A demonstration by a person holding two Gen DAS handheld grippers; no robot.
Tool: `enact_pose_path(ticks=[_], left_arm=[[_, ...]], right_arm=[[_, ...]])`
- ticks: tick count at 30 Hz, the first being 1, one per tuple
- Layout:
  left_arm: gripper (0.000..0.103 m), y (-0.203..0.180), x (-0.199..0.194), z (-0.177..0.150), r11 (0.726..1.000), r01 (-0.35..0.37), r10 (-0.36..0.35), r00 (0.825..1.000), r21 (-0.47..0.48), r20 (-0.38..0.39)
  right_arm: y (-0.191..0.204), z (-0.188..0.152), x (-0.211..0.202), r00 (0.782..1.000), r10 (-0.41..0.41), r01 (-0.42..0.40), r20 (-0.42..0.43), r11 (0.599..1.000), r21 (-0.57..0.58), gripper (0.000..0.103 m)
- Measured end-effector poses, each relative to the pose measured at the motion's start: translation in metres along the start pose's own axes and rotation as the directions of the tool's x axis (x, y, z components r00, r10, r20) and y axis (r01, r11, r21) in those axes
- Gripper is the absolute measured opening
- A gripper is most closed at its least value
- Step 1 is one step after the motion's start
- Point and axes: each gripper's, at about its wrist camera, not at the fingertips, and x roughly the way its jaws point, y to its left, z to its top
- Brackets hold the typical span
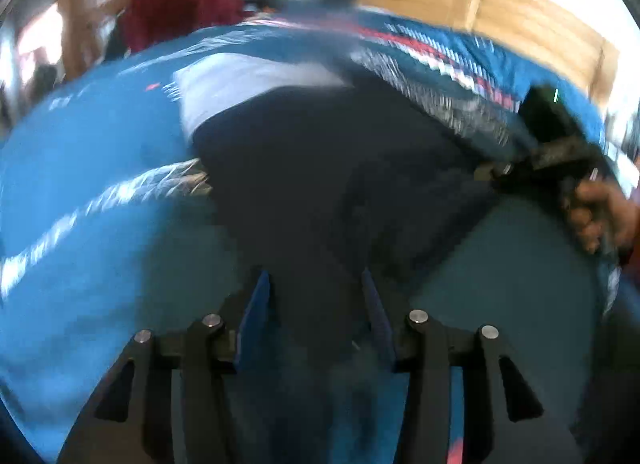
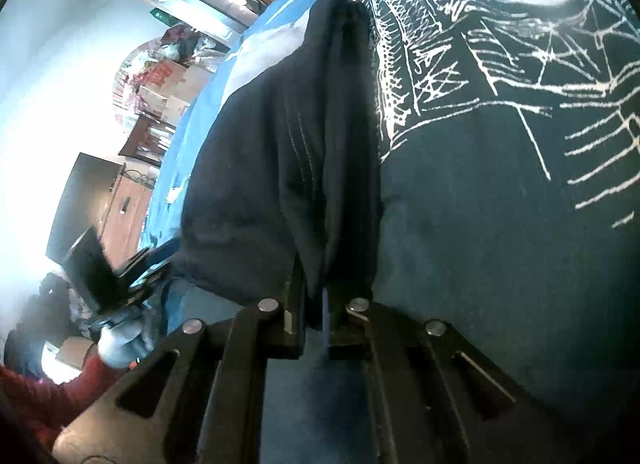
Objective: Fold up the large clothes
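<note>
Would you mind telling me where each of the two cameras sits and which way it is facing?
Left wrist: on the left gripper, looking along its open blue fingers over the dark garment on a blue bedspread; the right gripper and hand show at right.
Right wrist: on the right gripper, rolled sideways, jaws shut on the garment's folded edge; a red sleeve shows lower left.
Shared: garment and bedspread.

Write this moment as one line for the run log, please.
left gripper: open, over garment | right gripper: shut on garment fold | surface: blue cover | left view blurred
</note>
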Motion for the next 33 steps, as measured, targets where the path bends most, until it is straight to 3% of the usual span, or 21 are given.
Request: enact_pose_path(ticks=[2, 3, 4, 5, 6, 7, 9, 10, 12, 16, 19, 26, 29, 33], left_arm=[[0.051, -0.002, -0.018, -0.004, 0.999, -0.02, 0.02, 1.0, -0.044, 0.012], [0.055, -0.003, -0.026, -0.008, 0.997, -0.026, 0.028, 0.999, -0.072, 0.023], [0.064, -0.002, -0.034, -0.013, 0.994, -0.05, 0.053, 0.998, -0.101, 0.03], [0.07, -0.001, -0.043, -0.018, 0.988, -0.089, 0.093, 0.995, -0.129, 0.029], [0.072, -0.001, -0.048, -0.023, 0.98, -0.122, 0.127, 0.992, -0.155, 0.025], [0.072, 0.002, -0.053, -0.03, 0.969, -0.16, 0.165, 0.986, -0.189, 0.013], [0.074, 0.009, -0.057, -0.041, 0.941, -0.224, 0.226, 0.974, -0.254, -0.022], [0.079, 0.01, -0.053, -0.05, 0.924, -0.26, 0.253, 0.966, -0.279, -0.061], [0.081, 0.014, -0.042, -0.059, 0.909, -0.29, 0.266, 0.957, -0.3, -0.118], [0.102, 0.007, -0.024, -0.062, 0.912, -0.312, 0.279, 0.947, -0.265, -0.156], [0.103, 0.0, -0.011, -0.059, 0.913, -0.351, 0.306, 0.927, -0.207, -0.219], [0.103, -0.005, -0.002, -0.056, 0.893, -0.415, 0.368, 0.896, -0.175, -0.249], [0.103, -0.01, 0.002, -0.055, 0.884, -0.438, 0.397, 0.888, -0.164, -0.234], [0.103, -0.009, 0.002, -0.056, 0.878, -0.442, 0.404, 0.89, -0.182, -0.211]], right_arm=[[0.024, 0.001, -0.009, 0.993, -0.116, 0.117, 0.011, 0.991, -0.059, 0.01], [0.038, -0.002, -0.015, 0.985, -0.172, 0.174, 0.027, 0.979, -0.107, 0.02], [0.058, -0.008, -0.023, 0.968, -0.244, 0.25, 0.057, 0.952, -0.176, 0.036], [0.078, -0.016, -0.03, 0.945, -0.312, 0.326, 0.096, 0.915, -0.237, 0.045], [0.091, -0.023, -0.035, 0.923, -0.361, 0.384, 0.132, 0.883, -0.269, 0.064], [0.108, -0.036, -0.04, 0.887, -0.425, 0.462, 0.182, 0.837, -0.293, 0.078], [0.127, -0.06, -0.041, 0.834, -0.499, 0.552, 0.237, 0.775, -0.309, 0.089], [0.132, -0.07, -0.038, 0.818, -0.521, 0.575, 0.246, 0.757, -0.31, 0.094], [0.133, -0.09, -0.025, 0.792, -0.567, 0.61, 0.226, 0.735, -0.296, 0.097], [0.106, -0.11, -0.004, 0.779, -0.609, 0.627, 0.149, 0.75, -0.213, 0.097], [0.098, -0.118, -0.001, 0.774, -0.614, 0.633, 0.151, 0.752, -0.185, 0.1], [0.095, -0.12, 0.003, 0.765, -0.622, 0.644, 0.17, 0.742, -0.185, 0.103], [0.095, -0.122, 0.003, 0.76, -0.625, 0.65, 0.18, 0.737, -0.186, 0.103], [0.098, -0.126, 0.003, 0.758, -0.626, 0.652, 0.186, 0.736, -0.183, 0.103]])
